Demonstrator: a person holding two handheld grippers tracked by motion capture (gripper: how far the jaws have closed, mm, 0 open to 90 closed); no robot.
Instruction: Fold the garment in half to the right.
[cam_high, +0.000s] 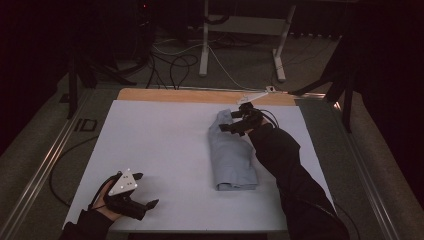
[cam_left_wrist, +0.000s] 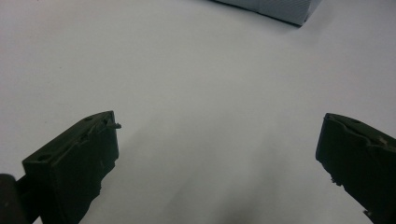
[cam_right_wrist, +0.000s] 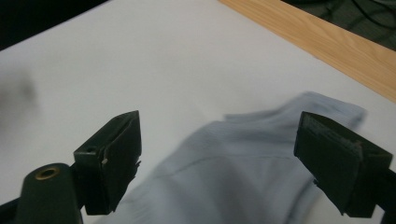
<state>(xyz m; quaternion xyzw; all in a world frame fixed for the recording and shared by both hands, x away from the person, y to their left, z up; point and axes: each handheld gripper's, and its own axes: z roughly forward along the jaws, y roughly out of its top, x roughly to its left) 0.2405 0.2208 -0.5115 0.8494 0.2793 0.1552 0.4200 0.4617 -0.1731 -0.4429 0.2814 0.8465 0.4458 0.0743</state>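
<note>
Two claws spread wide: right claw (cam_high: 234, 120) over folded grey cloth (cam_high: 231, 157), left claw (cam_high: 144, 190) idle.

- Your folded cloth (cam_high: 231, 156) lies on the sheet (cam_high: 160, 140) that covers the table (cam_high: 200, 95), right of the sheet's middle, running from the far side towards you.
- Your right gripper (cam_high: 235, 120) is above the cloth's far end.
- Your left gripper (cam_high: 142, 192) sits at the near left corner, well apart from the cloth.
</note>
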